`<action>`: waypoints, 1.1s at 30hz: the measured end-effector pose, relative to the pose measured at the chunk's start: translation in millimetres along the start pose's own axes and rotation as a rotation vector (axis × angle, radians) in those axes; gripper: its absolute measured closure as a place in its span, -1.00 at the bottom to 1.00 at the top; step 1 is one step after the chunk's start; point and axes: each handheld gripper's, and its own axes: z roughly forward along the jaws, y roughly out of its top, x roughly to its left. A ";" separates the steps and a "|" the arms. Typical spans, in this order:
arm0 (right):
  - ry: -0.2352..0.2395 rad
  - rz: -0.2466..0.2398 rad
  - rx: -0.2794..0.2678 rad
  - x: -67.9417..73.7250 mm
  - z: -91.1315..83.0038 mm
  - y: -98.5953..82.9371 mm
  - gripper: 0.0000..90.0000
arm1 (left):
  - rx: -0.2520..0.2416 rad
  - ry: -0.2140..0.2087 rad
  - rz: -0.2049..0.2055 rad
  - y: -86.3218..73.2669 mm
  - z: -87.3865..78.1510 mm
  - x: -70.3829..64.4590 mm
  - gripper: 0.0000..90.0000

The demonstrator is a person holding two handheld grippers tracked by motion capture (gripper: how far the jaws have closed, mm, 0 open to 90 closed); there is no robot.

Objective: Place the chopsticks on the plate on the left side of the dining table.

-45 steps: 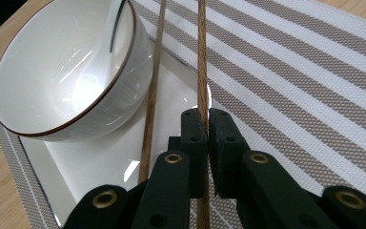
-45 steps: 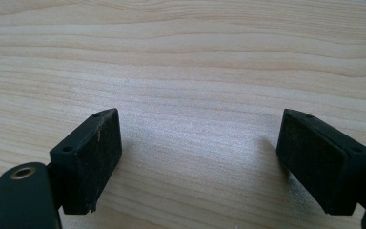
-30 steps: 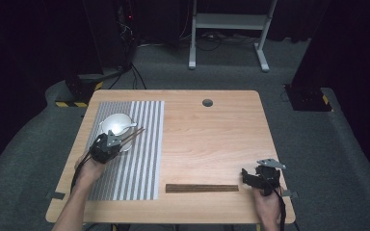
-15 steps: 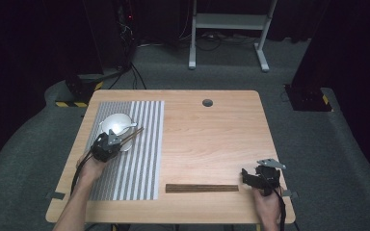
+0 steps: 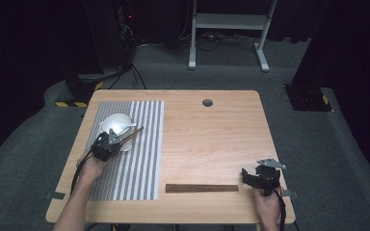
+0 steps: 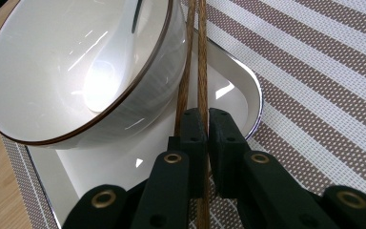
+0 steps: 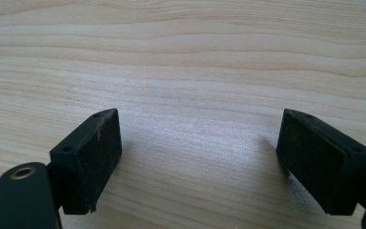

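At the left of the table (image 5: 207, 139), a striped placemat (image 5: 139, 159) with a white bowl (image 5: 115, 122) sitting tilted on a white plate (image 6: 238, 95) near its far end. Just on the near side of the bowl, the left gripper (image 5: 107, 143), jaws pinched narrow on a pair of brown chopsticks (image 6: 195, 62) (both sticks pressed side by side between the black pads). Chopsticks running up past the bowl's outer wall, close against its rim, tips pointing away toward the middle of the placemat in the high view. Further right, near the front edge, a dark wooden strip (image 5: 201, 188) lying flat on the bare wood, just beyond the placemat's corner. At the far right, the right gripper (image 5: 257, 177), close to the strip's end but apart from it, jaws spread wide over plain tabletop, nothing between them.
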 end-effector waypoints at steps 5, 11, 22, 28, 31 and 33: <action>0.000 0.000 -0.001 0.0 0.0 0.0 -0.67 | 0.004 -0.007 -0.008 -0.3 0.8 0.9 0.87; 0.000 0.000 -0.001 0.0 0.1 0.0 -0.67 | 0.002 -0.013 -0.008 -0.2 0.6 0.7 0.87; 0.000 0.000 -0.001 0.0 0.0 0.0 -0.67 | 0.011 -0.004 0.017 2.9 1.1 0.8 0.89; 0.000 -0.002 -0.001 -0.1 0.1 0.0 -0.67 | 0.020 0.005 0.040 6.4 2.0 1.1 0.89; 0.000 -0.002 -0.002 -0.2 0.1 0.0 -0.67 | 0.028 0.004 0.045 6.9 3.5 1.2 0.88; 0.000 -0.002 -0.001 -0.1 0.1 0.0 -0.67 | 0.031 0.010 0.048 7.2 4.3 1.3 0.88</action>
